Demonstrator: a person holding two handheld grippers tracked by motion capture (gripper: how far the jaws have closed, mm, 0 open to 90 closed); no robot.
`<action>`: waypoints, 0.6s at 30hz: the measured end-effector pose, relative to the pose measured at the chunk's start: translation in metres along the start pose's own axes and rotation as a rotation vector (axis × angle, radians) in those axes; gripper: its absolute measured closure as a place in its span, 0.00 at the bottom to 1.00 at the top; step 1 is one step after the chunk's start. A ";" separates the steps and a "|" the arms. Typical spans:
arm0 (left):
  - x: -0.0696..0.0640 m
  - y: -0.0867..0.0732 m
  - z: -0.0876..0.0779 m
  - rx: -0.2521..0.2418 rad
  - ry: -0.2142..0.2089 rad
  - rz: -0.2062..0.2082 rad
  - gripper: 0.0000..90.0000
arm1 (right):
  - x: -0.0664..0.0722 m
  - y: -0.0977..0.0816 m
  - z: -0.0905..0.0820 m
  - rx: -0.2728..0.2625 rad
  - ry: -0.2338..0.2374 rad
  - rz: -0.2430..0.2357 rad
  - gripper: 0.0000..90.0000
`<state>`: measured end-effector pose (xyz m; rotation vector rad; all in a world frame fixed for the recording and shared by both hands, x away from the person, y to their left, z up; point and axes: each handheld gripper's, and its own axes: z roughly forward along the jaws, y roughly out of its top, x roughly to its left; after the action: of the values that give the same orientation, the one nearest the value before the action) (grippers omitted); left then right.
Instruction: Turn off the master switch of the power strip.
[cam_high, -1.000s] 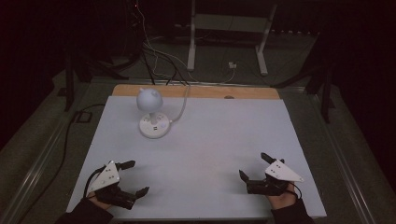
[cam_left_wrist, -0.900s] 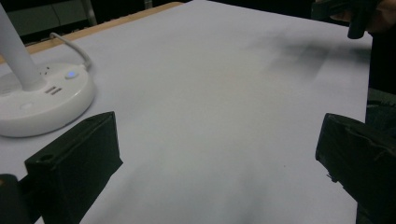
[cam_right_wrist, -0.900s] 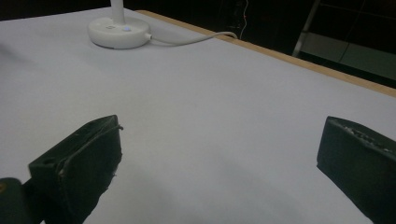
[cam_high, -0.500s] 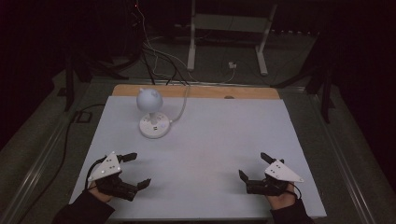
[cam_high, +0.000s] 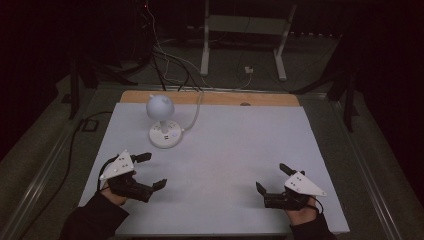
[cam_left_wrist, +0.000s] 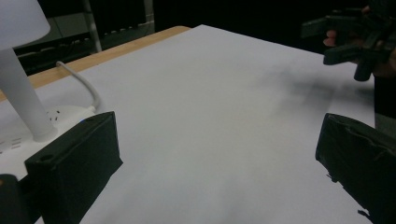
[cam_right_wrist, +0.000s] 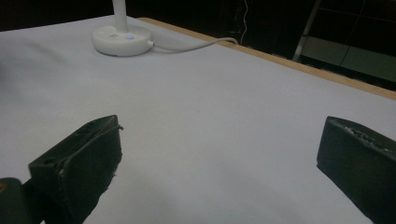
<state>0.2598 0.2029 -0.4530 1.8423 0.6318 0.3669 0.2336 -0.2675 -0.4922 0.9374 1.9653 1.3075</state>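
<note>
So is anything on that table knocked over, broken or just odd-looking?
Nothing stands out. The small white lamp stands upright on its round base at the far left of the white table, its cord trailing off the back edge. The left gripper and right gripper are both open, holding nothing.

The table (cam_high: 220, 145) is covered by a white sheet (cam_high: 235, 165) that lies flat over nearly all of it; a strip of bare wood shows along the far edge; a white lamp (cam_high: 163, 122) stands on the sheet at the far left, its round base (cam_high: 165, 136) resting flat, a thin stem rising to a ball-shaped head; a white cable (cam_high: 196, 107) runs from the base across the wooden strip and off the far edge.
</note>
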 end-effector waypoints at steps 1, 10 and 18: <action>0.001 0.002 0.001 0.000 0.009 -0.003 0.00 | 0.000 0.000 0.000 0.000 0.000 0.002 0.00; 0.005 0.013 0.017 0.004 0.038 -0.024 0.00 | 0.000 0.000 -0.001 -0.001 0.001 -0.002 0.00; 0.009 0.016 0.036 0.011 0.113 -0.061 0.00 | 0.000 0.000 -0.001 -0.004 0.002 0.002 0.00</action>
<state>0.2904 0.1763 -0.4508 1.8172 0.7672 0.4300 0.2331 -0.2684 -0.4920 0.9361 1.9631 1.3139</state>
